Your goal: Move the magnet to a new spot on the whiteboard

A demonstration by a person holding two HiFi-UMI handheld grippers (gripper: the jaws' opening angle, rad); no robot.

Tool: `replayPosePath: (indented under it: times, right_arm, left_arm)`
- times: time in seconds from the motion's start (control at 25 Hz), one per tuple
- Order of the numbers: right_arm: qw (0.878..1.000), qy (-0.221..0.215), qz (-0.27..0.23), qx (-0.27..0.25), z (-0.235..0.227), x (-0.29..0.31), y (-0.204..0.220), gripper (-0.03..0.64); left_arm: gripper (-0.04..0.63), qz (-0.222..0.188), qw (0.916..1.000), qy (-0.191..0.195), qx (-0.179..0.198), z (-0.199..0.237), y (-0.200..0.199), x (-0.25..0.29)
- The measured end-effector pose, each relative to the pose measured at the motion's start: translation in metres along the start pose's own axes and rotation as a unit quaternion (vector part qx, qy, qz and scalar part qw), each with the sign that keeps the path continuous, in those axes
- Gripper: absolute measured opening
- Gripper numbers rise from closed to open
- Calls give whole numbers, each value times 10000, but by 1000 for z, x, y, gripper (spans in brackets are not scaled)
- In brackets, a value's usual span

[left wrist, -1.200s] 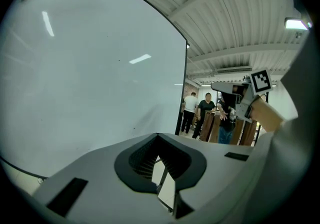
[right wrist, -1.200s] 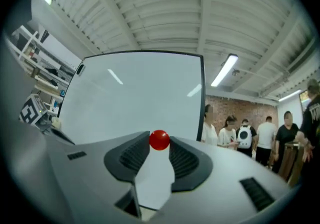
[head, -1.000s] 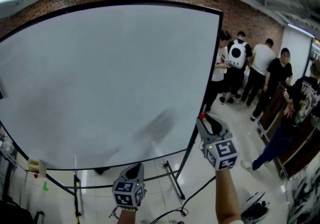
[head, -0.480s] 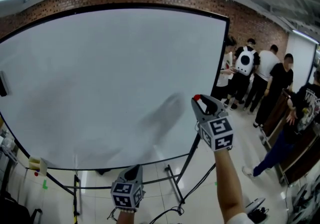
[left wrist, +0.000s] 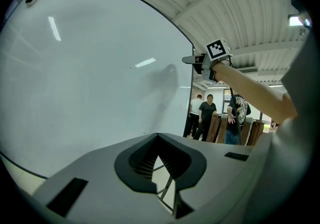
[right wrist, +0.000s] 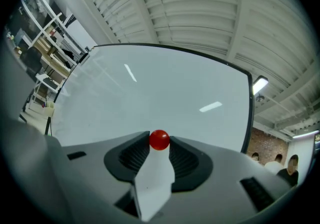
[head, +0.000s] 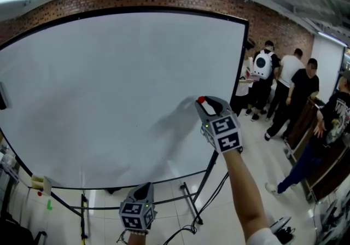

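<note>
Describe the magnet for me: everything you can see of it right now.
The magnet is a small, glossy red ball, plastic by its look. It sits at the tips of the right gripper, pinched between its black ribbed pads, its front standing clear of them. In the head view it is before the whiteboard's lower right part, near the black frame. Whether it touches the board cannot be told.

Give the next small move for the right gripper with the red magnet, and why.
Probably ease the right gripper straight forward until the red magnet meets the whiteboard. The magnet is pinched at the jaw tips, bare board fills the right gripper view ahead, and no contact with the board is evident yet.
</note>
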State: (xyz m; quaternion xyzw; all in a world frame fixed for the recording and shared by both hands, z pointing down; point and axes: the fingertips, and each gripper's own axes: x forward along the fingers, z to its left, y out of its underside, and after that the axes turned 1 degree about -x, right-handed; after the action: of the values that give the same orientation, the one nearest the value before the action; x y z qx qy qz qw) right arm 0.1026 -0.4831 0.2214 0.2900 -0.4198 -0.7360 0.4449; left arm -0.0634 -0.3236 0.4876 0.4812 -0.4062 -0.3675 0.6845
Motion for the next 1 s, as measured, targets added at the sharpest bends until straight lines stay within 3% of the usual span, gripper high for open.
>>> replayPosePath:
  times: [1.0]
  right_arm:
    - [9959, 247, 541, -681, 1, 51, 0, 143]
  left_arm:
    - [-8, 11, 10000, -59, -62, 13, 5, -4]
